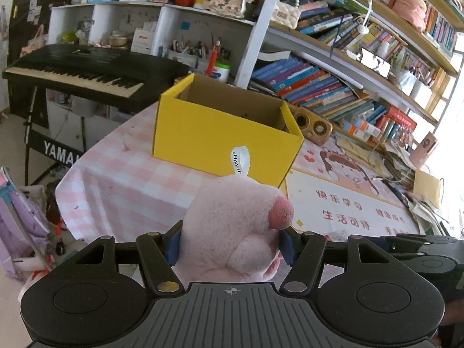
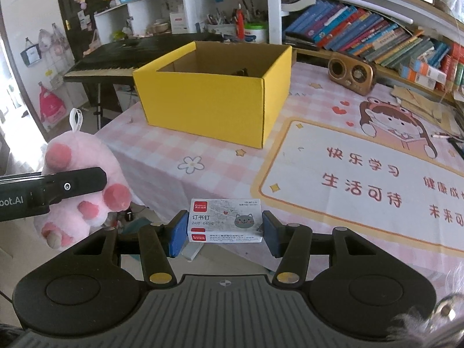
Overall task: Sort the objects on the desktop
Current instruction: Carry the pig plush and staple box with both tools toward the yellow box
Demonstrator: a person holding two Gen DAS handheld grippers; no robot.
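Left gripper [image 1: 230, 246] clamped on pink plush [image 1: 232, 226], right gripper [image 2: 224, 232] seemingly gripping staple box [image 2: 225, 220]

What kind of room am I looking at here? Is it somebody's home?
Most likely a child's study or bedroom at home. Crowded bookshelves line the wall, a Yamaha keyboard stands beside the desk, and the desk has a pink checked cloth with a cartoon girl mat.

One yellow box [image 2: 208, 104]. One pink plush paw [image 1: 235, 229]. One staple box [image 2: 225, 220]. One brown speaker [image 2: 350, 76]. One black keyboard [image 1: 72, 69]. Two grippers: left gripper [image 1: 230, 246], right gripper [image 2: 224, 232]. Books too many to be counted.
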